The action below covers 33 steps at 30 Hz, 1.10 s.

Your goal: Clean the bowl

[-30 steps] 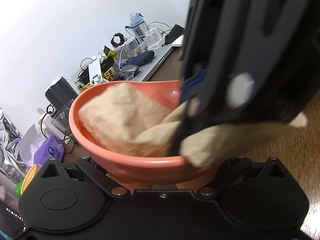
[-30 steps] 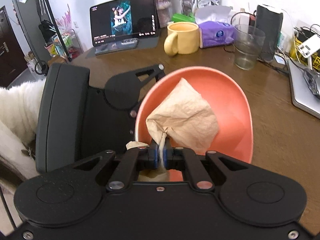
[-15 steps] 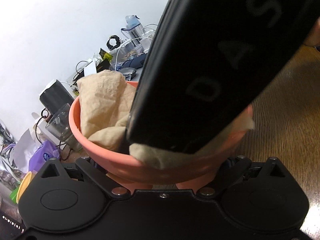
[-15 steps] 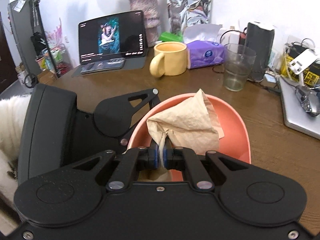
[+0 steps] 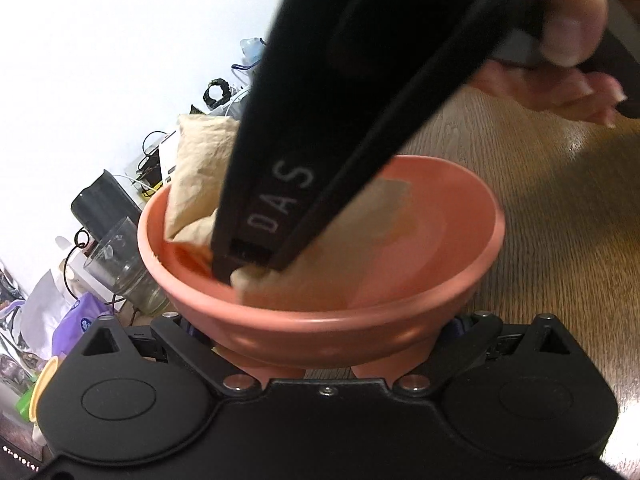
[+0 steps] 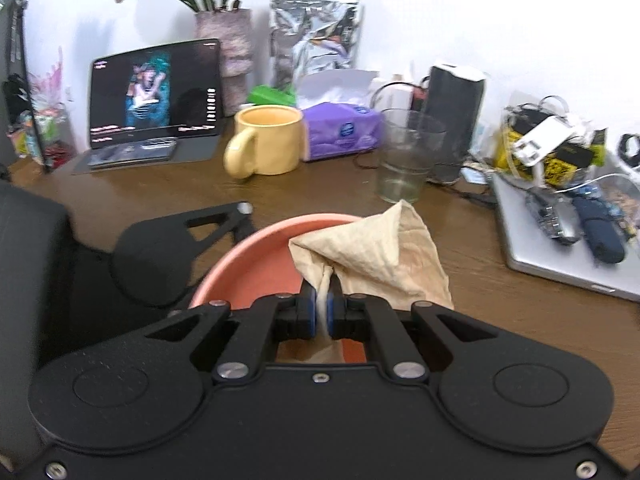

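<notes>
Bowl [image 5: 420, 296] 1, left gripper [image 5: 324, 344] clamps it | cloth [image 6: 372, 256] 1, pinched by right gripper [image 6: 322, 304]

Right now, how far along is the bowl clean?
Mid-wipe. Done: the left gripper clamps the bowl at its base, and the right gripper has its jaws shut on the cloth. In hand: the cloth is down inside the bowl, one corner over the rim. Left: finishing the wipe, removing the cloth; the blur hides how clean it is.

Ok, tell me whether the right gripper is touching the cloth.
Touching. In the right wrist view the right gripper has its blue pads shut on a fold of the beige cloth above the bowl.
</notes>
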Motion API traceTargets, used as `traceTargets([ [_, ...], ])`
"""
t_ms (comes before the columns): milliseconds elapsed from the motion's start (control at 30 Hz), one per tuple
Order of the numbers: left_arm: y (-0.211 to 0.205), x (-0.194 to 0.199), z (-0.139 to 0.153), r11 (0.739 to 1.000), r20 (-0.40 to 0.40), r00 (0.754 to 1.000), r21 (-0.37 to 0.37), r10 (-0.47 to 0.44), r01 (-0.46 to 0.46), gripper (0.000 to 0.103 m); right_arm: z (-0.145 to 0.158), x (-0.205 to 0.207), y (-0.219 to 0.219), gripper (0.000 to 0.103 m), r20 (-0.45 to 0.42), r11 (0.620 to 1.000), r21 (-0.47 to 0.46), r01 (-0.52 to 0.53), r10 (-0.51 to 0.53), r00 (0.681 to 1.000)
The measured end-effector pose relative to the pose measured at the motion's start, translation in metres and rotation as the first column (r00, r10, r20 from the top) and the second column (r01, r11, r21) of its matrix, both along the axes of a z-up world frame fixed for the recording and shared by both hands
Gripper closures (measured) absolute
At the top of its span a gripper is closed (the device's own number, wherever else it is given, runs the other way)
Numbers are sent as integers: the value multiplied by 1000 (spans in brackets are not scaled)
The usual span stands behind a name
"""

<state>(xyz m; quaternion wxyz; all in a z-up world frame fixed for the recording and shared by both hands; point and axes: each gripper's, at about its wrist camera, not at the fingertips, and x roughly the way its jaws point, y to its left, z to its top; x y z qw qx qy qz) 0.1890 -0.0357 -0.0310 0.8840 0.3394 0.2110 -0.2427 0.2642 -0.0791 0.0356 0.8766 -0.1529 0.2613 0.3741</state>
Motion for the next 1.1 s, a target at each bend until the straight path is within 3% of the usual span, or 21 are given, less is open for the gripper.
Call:
traceTargets([
  [267,2,6,-1,1000,-3,1000,1,6,-6,4,-6,8,-8,97,30,992,-95,84,-81,996],
  [500,-4,-5,-4,1000,4,1000,6,7,-7,4,-8,5,-12,97,27,977,-193,87,-83,996],
  [733,-5,-6,-5,1000,12,1000,12,5,-5,4,-8,-4,-13,97,-14,935,-354,24,-31,999],
  [1100,-4,-3,-5,1000,14,1000,13,4,-4,4,2,-10,-9,97,-190,899,-414,-143,69,979],
])
